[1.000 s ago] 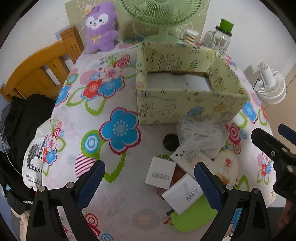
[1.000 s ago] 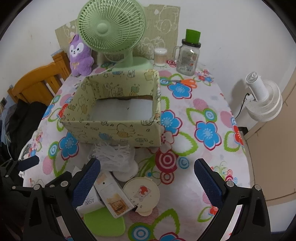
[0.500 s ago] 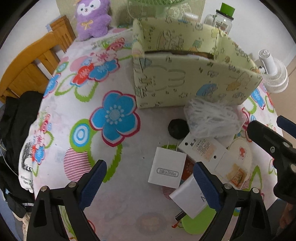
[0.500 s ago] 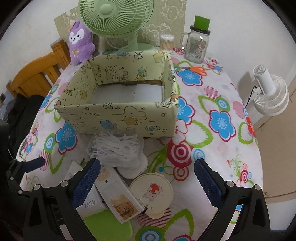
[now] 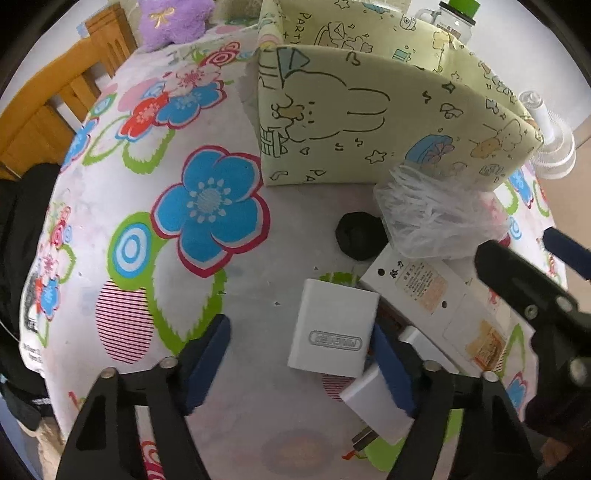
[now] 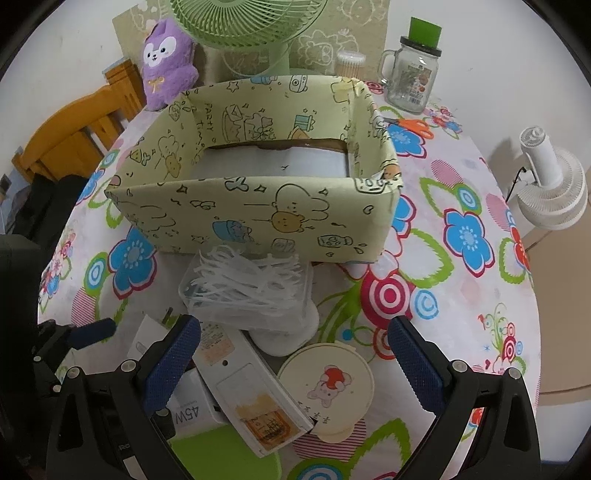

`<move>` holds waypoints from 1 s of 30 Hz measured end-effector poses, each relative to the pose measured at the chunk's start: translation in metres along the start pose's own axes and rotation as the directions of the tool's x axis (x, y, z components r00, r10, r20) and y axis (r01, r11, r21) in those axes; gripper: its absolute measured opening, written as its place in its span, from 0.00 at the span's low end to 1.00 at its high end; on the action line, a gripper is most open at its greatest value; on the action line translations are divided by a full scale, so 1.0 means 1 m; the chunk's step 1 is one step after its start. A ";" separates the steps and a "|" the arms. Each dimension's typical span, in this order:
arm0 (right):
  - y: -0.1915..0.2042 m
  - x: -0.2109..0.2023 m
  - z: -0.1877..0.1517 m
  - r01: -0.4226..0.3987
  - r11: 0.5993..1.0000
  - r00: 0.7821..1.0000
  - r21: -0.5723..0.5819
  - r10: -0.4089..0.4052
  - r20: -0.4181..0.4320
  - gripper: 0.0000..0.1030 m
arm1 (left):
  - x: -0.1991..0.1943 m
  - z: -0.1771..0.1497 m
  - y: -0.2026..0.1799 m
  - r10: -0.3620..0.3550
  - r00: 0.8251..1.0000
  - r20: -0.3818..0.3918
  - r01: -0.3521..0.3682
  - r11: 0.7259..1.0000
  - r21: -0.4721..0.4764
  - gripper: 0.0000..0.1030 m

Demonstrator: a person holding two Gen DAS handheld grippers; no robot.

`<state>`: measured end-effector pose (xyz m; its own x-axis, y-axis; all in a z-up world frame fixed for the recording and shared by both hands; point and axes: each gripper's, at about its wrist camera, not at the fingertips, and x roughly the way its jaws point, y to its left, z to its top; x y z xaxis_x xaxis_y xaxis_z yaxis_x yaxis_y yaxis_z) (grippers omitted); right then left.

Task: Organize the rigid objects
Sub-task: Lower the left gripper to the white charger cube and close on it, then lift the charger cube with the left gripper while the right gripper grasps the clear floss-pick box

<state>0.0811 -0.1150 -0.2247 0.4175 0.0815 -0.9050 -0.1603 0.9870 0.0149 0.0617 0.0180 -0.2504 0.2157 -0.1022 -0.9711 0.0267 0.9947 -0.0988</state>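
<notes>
At far left a wooden chair (image 6: 74,136) stands against the round surface (image 6: 461,295), covered in a flowered cloth, with a purple plush toy (image 6: 168,59) and a green fan (image 6: 251,26) at its back by the white wall. The left gripper (image 5: 301,354) has just been narrowing its jaws around a white charger (image 5: 332,328), which they do not yet press. Rightward, the patterned box (image 6: 258,218) sits mid-surface, the right gripper (image 6: 291,362) hangs open-jawed over a long white case (image 6: 251,387) and a round lid (image 6: 327,384), and a white fan (image 6: 550,184) stands beyond the edge.

Round worktop (image 6: 461,295) under flowered cloth, pushed against plain white wall (image 6: 498,44); orange wooden chair (image 6: 74,136) off its left edge, white floor fan (image 6: 550,192) beyond the right.
</notes>
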 end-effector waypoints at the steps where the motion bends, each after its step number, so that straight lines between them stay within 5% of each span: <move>1: 0.001 0.002 0.000 0.001 1.000 1.000 0.000 -0.001 -0.003 0.99 | 0.001 0.000 0.000 -0.007 1.000 -0.003 0.007 1.000 -0.005 0.65; 8: 0.012 0.011 0.003 0.000 1.000 1.000 -0.003 0.000 -0.023 0.99 | 0.001 -0.006 -0.012 0.012 1.000 0.022 -0.014 0.997 0.074 0.40; 30: 0.044 0.041 0.024 0.049 0.998 0.999 -0.035 -0.050 -0.016 0.99 | -0.004 0.010 0.005 -0.012 1.000 0.022 0.012 1.000 -0.008 0.39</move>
<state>0.1128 -0.0652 -0.2511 0.4104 0.0301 -0.9114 -0.1705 0.9844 -0.0442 0.0704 0.0238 -0.2446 0.2368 -0.1139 -0.9649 0.0214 0.9935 -0.1120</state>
